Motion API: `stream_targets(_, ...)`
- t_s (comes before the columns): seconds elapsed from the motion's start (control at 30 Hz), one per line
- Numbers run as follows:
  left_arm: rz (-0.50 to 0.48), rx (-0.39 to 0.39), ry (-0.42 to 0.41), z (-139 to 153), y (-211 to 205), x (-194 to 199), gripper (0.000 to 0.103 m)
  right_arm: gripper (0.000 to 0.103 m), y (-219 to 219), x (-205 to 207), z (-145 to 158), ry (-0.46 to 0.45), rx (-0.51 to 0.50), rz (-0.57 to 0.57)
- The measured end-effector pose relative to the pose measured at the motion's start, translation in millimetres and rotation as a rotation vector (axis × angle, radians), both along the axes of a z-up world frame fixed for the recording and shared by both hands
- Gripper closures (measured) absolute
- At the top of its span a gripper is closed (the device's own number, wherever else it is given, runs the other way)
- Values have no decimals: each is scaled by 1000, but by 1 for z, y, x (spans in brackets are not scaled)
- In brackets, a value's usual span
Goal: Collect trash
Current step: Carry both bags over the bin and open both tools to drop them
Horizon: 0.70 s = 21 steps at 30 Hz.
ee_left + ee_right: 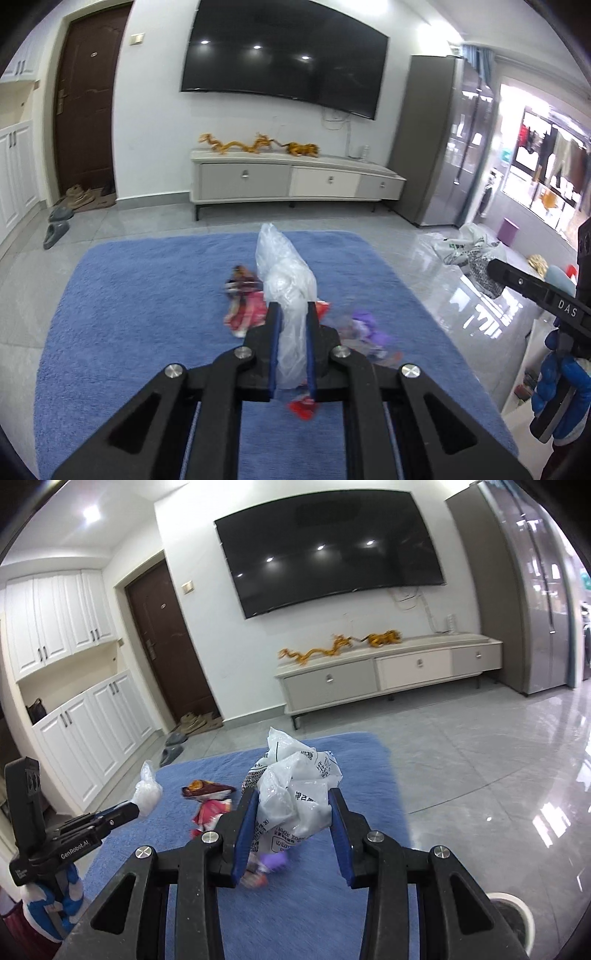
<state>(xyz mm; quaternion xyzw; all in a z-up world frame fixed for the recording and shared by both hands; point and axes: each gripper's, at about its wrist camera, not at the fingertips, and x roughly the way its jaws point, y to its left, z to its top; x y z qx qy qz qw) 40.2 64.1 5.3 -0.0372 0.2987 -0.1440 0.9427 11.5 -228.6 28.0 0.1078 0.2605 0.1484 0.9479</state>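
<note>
Trash sits mid-rug: our left gripper (292, 314) has its tongs clamped on a clear plastic bag (286, 275), and our right gripper (291, 805) has its tongs pressed against both sides of a crumpled white printed bag (299, 794). Both bags are held above the blue rug (129, 295). Red snack wrappers (212, 805) and a purple scrap (369, 326) lie on the rug beneath. Bare grey tile floor (480, 757) borders the rug's far and right edges, running open to the TV cabinet (388, 672).
</note>
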Motion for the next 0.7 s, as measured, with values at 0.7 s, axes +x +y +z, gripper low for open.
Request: stream_targets(0.7,-563,174,146,-49,-293,-18,92,67,-188,-85,-98,244,58,-435)
